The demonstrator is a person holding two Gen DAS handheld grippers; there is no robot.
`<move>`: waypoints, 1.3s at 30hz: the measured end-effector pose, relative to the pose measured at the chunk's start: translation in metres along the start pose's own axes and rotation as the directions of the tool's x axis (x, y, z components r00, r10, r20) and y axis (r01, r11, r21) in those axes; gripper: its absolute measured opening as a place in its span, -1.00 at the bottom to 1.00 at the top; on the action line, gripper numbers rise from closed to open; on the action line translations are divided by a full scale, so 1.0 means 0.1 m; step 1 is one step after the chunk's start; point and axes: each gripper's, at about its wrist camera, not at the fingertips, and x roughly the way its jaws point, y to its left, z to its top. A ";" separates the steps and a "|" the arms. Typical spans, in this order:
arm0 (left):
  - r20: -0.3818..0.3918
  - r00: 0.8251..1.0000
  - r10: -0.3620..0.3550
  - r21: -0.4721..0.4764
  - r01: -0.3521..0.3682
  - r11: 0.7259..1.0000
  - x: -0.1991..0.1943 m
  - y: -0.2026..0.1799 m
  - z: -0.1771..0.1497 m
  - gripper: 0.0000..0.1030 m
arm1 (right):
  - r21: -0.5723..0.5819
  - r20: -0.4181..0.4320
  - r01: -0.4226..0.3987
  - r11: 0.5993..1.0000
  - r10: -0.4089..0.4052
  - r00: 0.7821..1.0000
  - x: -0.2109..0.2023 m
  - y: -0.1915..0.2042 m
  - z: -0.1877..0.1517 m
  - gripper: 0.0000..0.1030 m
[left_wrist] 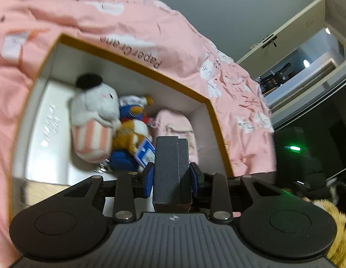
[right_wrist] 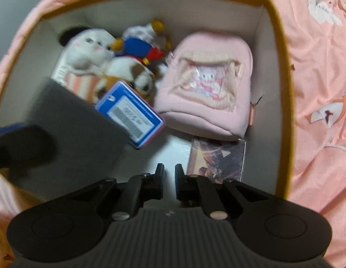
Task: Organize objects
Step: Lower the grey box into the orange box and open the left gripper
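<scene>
Box (left_wrist: 137, 64) with a tan rim and white walls fills the left wrist view, resting on a pink quilt (left_wrist: 150, 22). We find the left gripper (left_wrist: 171, 174) closed on a dark grey block (left_wrist: 170, 167); both blue pads press its sides, and the block stands upright between them, over the near part of the box. Inside we note a white plush (left_wrist: 94, 111) with a black ear and a pink-striped base, a blue and orange plush (left_wrist: 132, 120) touching it on the right, a blue tag (left_wrist: 145, 154) just in front of that one, and a pink pouch (left_wrist: 175, 125) toward the right wall. A white sheet with print lines the floor at the left.

From the right wrist view, we record the right gripper (right_wrist: 169, 178) holding nothing, its fingers a narrow gap apart, above the box floor. The grey block (right_wrist: 68, 129) appears at the left, blurred, with the other gripper's dark finger across it. The pouch (right_wrist: 206, 84) lies against the right wall (right_wrist: 262, 44). A picture card (right_wrist: 217, 158) lies just below it. The white plush (right_wrist: 88, 47), a brown and white plush (right_wrist: 132, 76) and the tag (right_wrist: 130, 114) crowd the left half.
</scene>
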 end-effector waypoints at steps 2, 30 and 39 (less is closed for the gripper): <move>-0.018 1.000 0.000 -0.030 -0.001 1.000 0.12 -0.01 -0.01 -0.28 | -0.040 0.074 0.058 0.998 -0.055 0.996 -0.19 0.01 -0.03 -0.81; -0.157 0.930 0.331 0.177 -0.304 0.936 0.67 -0.28 -0.14 0.12 | -0.024 0.246 0.027 0.999 -0.020 0.969 -0.40 -0.25 -0.27 -0.76; -0.192 0.928 0.319 0.209 -0.279 0.937 0.64 -0.27 -0.12 -0.18 | -0.042 0.247 0.032 0.999 -0.021 0.969 -0.39 -0.24 -0.28 -0.74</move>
